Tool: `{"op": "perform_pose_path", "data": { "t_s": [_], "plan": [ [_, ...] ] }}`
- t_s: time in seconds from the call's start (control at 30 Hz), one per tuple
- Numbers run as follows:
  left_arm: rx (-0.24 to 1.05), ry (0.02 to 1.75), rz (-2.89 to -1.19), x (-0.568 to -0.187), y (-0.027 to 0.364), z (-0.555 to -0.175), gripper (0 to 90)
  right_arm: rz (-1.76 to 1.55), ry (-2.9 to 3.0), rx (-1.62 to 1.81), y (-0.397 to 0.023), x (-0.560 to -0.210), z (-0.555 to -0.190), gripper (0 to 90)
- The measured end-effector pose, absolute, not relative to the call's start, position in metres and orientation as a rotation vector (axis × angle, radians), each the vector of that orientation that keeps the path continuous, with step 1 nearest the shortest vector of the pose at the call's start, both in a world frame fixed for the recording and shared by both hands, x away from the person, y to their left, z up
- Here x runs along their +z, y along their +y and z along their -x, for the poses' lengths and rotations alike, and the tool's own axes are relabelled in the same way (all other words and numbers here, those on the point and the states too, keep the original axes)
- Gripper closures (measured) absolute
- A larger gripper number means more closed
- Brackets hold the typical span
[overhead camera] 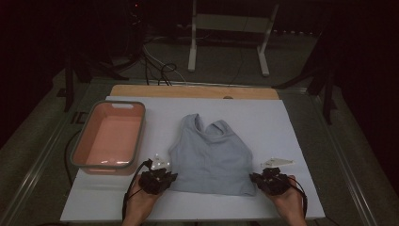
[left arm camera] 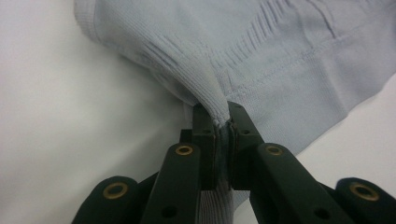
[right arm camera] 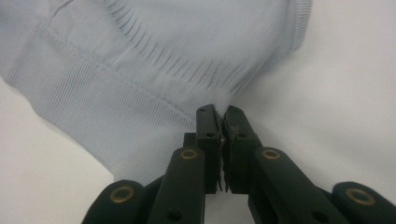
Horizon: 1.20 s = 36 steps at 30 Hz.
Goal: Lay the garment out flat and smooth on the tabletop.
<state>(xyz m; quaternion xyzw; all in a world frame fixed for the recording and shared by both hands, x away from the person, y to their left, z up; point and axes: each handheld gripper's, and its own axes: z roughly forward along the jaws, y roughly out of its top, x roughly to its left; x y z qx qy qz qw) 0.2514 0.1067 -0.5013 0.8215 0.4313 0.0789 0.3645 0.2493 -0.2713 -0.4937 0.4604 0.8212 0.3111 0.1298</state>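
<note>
Both grippers are clenched on the pale blue top (overhead camera: 212, 157): left gripper (overhead camera: 162, 178) at its 8 o'clock hem corner, right gripper (overhead camera: 263, 179) at 4 o'clock. The garment's length runs toward 12, straps far from both hands.

A top (overhead camera: 214, 157) lay flat near the middle of the bench (overhead camera: 291, 127), its straps toward the far edge and its hem toward the near one. A tub (overhead camera: 110, 136) stood on the bench to its left, just beside it. The left gripper (overhead camera: 162, 178) sat at the near left hem corner, the right gripper (overhead camera: 263, 180) at the near right corner, each with its jaws pinching the hem.
</note>
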Motion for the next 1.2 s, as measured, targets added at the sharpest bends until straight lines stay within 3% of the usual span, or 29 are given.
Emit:
{"op": "perform_pose_path", "data": {
  "t_s": [0.2,0.5,0.8,1.2],
  "plan": [
    [0.196,1.015,-2.132,-0.501,0.067,-0.261,85.0,-1.385,2.262,0.841,-0.302,-0.486,-0.244,86.3],
    [0.25,0.997,-2.139,-0.498,0.043,-0.286,85.1,-1.457,2.198,0.824,-0.323,-0.487,-0.243,86.3],
    [0.247,1.063,-2.081,-0.492,0.067,-0.291,85.2,-1.423,2.263,0.856,-0.308,-0.49,-0.243,86.3],
    [0.161,1.053,-2.08,-0.491,0.101,-0.242,85.0,-1.315,2.376,0.928,-0.287,-0.484,-0.223,86.1]
  ]
}}
